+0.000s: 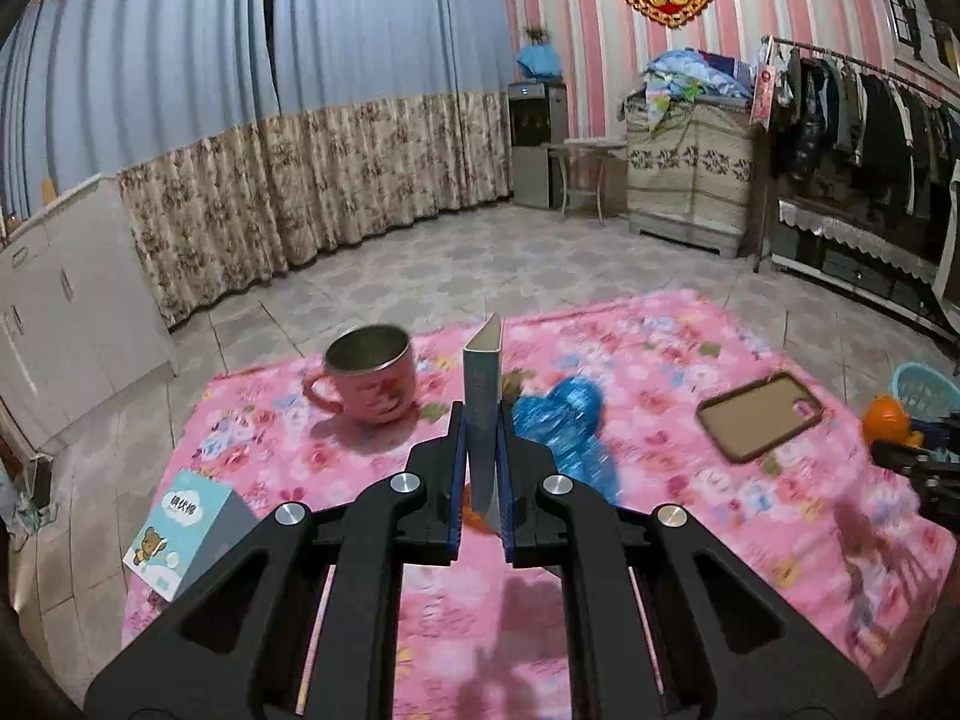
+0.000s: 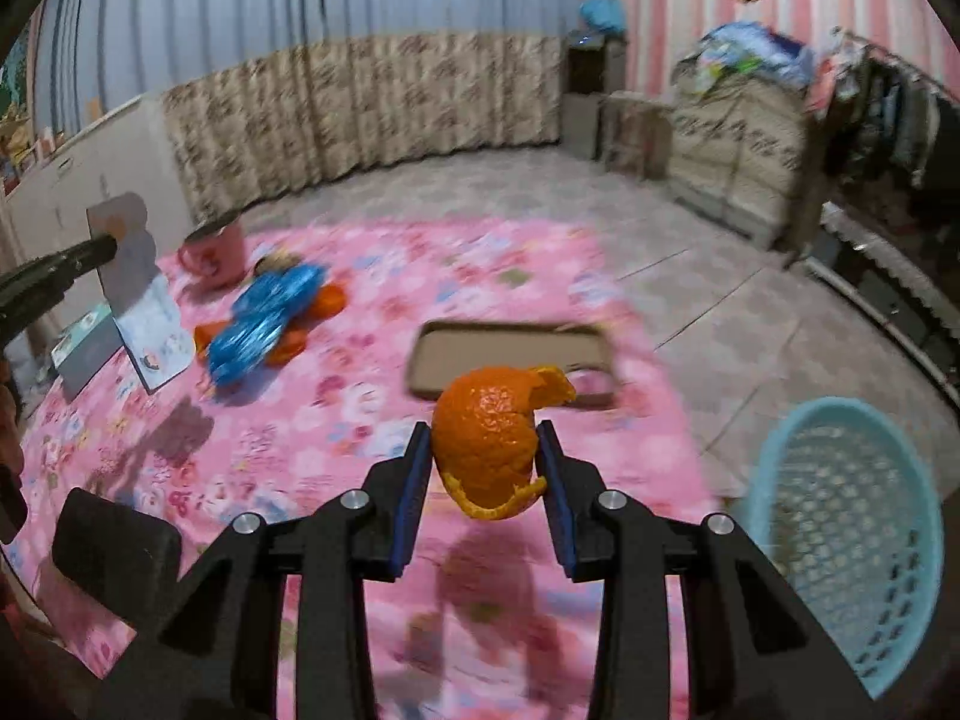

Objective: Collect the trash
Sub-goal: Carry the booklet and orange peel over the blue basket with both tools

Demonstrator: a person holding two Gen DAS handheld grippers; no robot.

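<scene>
Left gripper [image 1: 481, 420] is clamped tight on a flattened little carton [image 1: 482, 372], holding it upright on edge above the pink floral cloth [image 1: 660, 480]. The carton's lower end disappears behind the pads, and in the right wrist view it's the pale card at far left. Right gripper [image 2: 485, 450] is squeezed onto a curled orange peel [image 2: 489, 432], lifted off the cloth, with the light blue mesh basket [image 2: 852, 540] just to its right, cut off by the frame edge. Still lying on the cloth: a crumpled blue foil wrapper [image 2: 270, 318] with more orange bits poking out underneath, probably peel but it's too blurry to swear to. A pink mug [image 1: 369, 378] stands far left, and a brown phone case [image 1: 759, 417] sits to the right.
</scene>
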